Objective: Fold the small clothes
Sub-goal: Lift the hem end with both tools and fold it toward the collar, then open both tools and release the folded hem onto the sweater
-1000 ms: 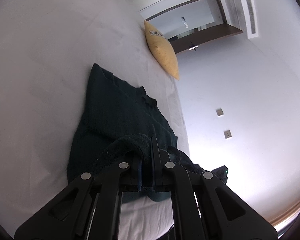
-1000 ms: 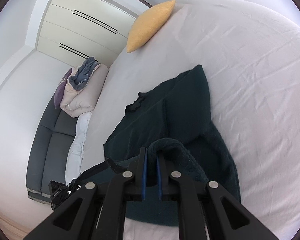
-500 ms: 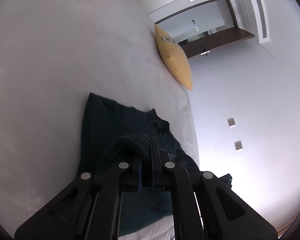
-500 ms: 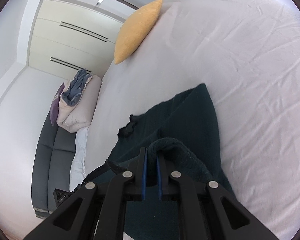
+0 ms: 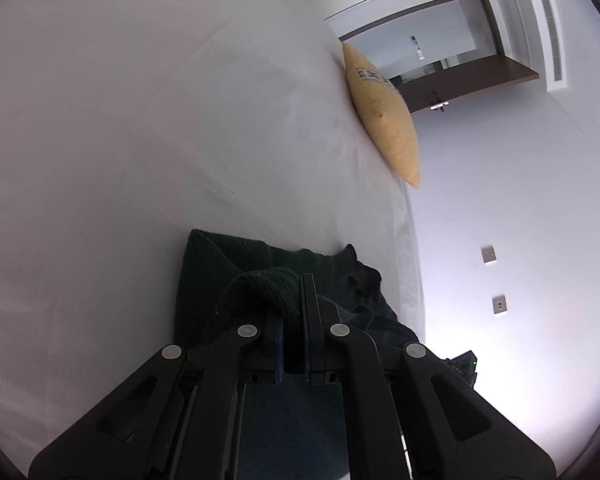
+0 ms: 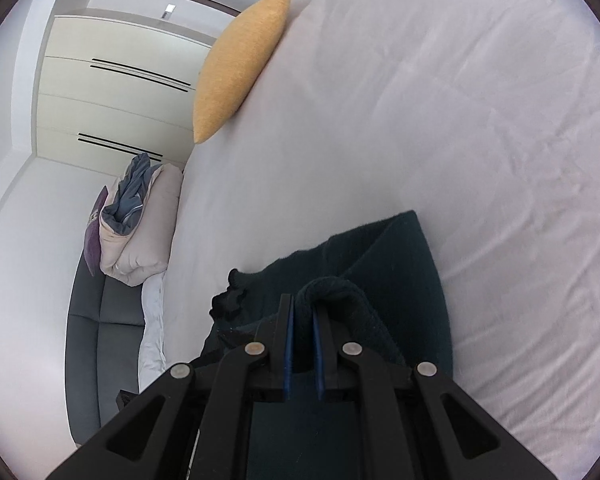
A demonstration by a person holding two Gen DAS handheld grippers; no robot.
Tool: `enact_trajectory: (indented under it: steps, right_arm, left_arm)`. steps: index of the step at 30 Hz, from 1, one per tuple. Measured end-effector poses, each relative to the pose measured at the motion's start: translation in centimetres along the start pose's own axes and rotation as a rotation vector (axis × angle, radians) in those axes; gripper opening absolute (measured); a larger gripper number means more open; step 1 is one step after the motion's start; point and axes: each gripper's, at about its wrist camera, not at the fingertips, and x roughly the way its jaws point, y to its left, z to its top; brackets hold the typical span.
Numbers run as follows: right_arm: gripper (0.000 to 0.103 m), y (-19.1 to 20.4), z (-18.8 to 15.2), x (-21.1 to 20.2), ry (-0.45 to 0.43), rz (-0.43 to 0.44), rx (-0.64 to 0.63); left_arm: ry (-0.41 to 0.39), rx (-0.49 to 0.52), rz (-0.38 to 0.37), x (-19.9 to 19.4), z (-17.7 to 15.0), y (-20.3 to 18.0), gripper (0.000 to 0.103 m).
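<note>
A second ago the dark green garment (image 5: 260, 264) lay stretched long across the white bed (image 5: 120, 140), and much of it showed past the grippers. Now far less of it shows in front of them, and its far edge sits much closer to the fingertips, so the cloth looks doubled over on itself. The yellow pillow (image 5: 384, 116) also looks bigger and nearer than before. The left gripper (image 5: 294, 300) is pressed together and pinches a thick fold of the garment, which bulges up and over its left finger. The right gripper (image 6: 302, 320) also pinches a fold of the same garment (image 6: 396, 264), and that fold curls over its right finger. Both grips look the same as a second ago. The garment lies on the bed close to one side edge, well apart from the pillow, which stands at the far corner along that same edge. The left view shows a white wall with two small wall plates (image 5: 494, 280) and a dark brown door frame (image 5: 476, 84) behind the pillow. The right view does not show those. It shows a grey sofa (image 6: 100, 320) beside the bed, a pile of folded bedding (image 6: 140, 224) on it, and a tall cream wardrobe (image 6: 112, 92) behind. The right view also shows more creases in the sheet.
</note>
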Motion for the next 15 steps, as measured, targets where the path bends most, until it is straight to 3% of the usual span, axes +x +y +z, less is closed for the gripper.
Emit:
enact_trajectory:
  steps: [10, 15]
  right_arm:
    - [0.01, -1.1, 0.6, 0.7, -0.012, -0.006, 0.047]
    - [0.013, -2.4, 1.1, 1.4, -0.02, 0.004, 0.158]
  left_arm:
    - [0.002, -0.012, 0.015, 2.5, 1.4, 1.3, 0.005]
    - [0.033, -0.067, 0.042, 5.2, 2.5, 2.5, 0.007]
